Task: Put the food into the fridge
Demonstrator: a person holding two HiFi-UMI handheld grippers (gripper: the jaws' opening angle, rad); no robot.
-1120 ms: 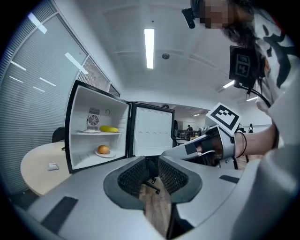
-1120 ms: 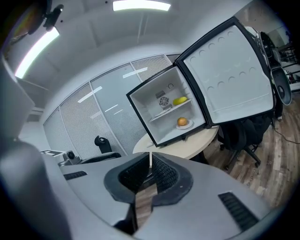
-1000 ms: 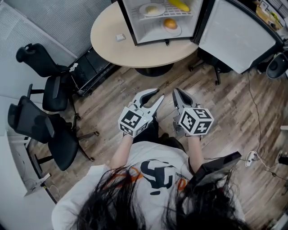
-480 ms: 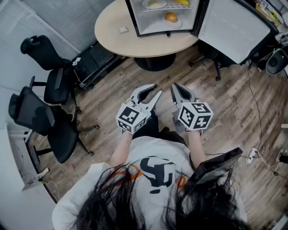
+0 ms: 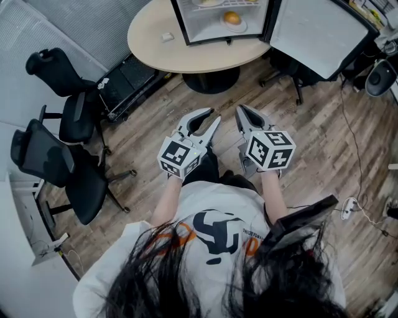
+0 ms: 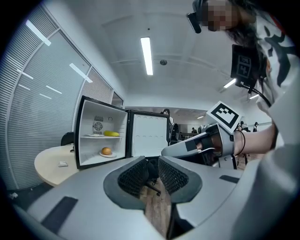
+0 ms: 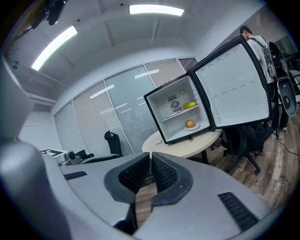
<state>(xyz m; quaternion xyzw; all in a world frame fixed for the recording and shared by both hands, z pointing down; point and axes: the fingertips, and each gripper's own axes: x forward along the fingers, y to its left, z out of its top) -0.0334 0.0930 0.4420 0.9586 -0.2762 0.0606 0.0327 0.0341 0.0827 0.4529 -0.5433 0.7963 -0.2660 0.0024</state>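
Observation:
A black mini fridge stands open on the round beige table, its door swung to the right. On its lower shelf an orange sits on a white plate; a banana lies on the upper shelf. Both grippers are held in front of the person's chest, over the wooden floor and well short of the table. My left gripper has a narrow gap between its pads and holds nothing. My right gripper is shut and empty. The right gripper view also shows the orange and the banana.
Two black office chairs stand at the left by the wall. A small white object lies on the table left of the fridge. Another chair stands under the open door. A speaker and cables lie at the right.
The fridge and table have slid toward the top of the head view, and most of the fridge's upper shelf is now cut off. Both grippers keep the same jaw positions.

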